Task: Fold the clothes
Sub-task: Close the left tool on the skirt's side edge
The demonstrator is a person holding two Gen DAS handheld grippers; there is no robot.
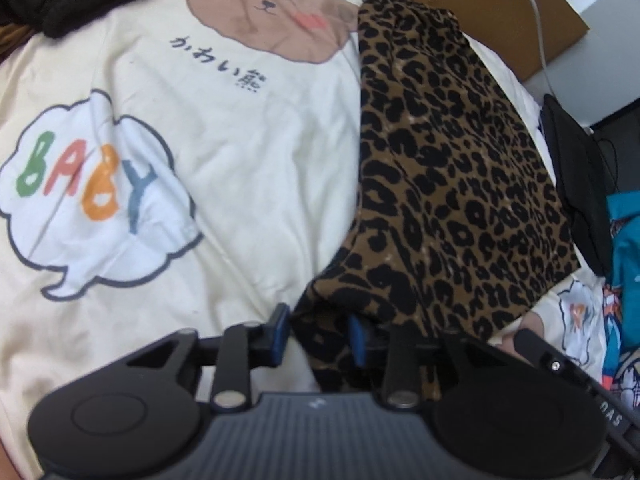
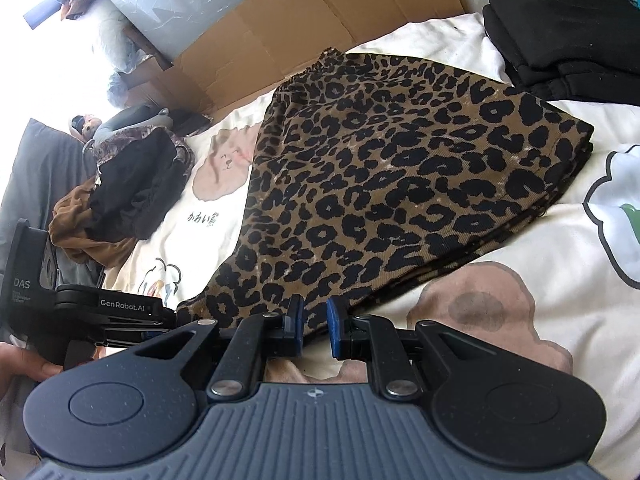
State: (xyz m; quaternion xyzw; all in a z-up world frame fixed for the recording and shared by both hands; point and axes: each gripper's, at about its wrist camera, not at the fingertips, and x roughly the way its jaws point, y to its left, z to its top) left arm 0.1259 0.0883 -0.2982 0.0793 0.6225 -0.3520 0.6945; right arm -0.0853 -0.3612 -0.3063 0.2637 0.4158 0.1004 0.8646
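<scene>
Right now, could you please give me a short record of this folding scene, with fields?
surface: cream cartoon-print bedsheet
garment: leopard-print garment, folded, lying flat on the sheet
left gripper: open, a near corner of the garment between its jaws
right gripper: jaws narrow at the garment's near hem; grip unclear
nearby: black clothes, cardboard

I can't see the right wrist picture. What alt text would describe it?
A folded leopard-print garment lies on a cream bedsheet printed with cartoon bears. The right gripper sits at its near edge, blue pads a little apart with fabric between them. Black clothes are piled at top right, cardboard behind.
</scene>
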